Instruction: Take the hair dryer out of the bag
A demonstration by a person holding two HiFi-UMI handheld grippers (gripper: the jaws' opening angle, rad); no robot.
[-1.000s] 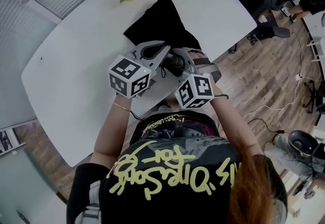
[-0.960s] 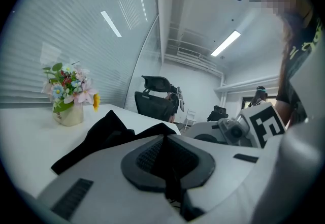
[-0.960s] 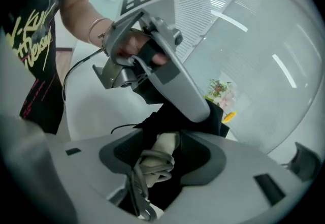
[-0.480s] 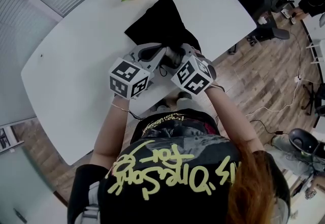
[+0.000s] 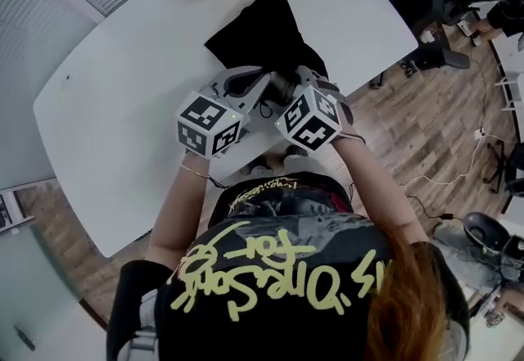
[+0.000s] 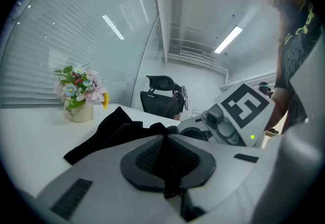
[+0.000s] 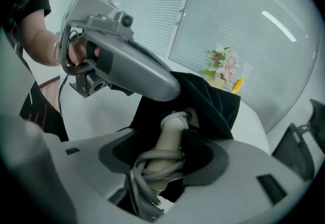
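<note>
Pinching the near edge of the one black bag, the left gripper has its jaws together on the fabric. Just beside it at the bag's mouth, the right gripper is clamped around the pale handle of the single hair dryer, which sticks partly out of the bag with one grey cord wound round it. One white table carries the bag. One flower pot stands beyond the bag's far corner, its print too small to read. Yellow script on the person's black shirt is upside down and unreadable.
</note>
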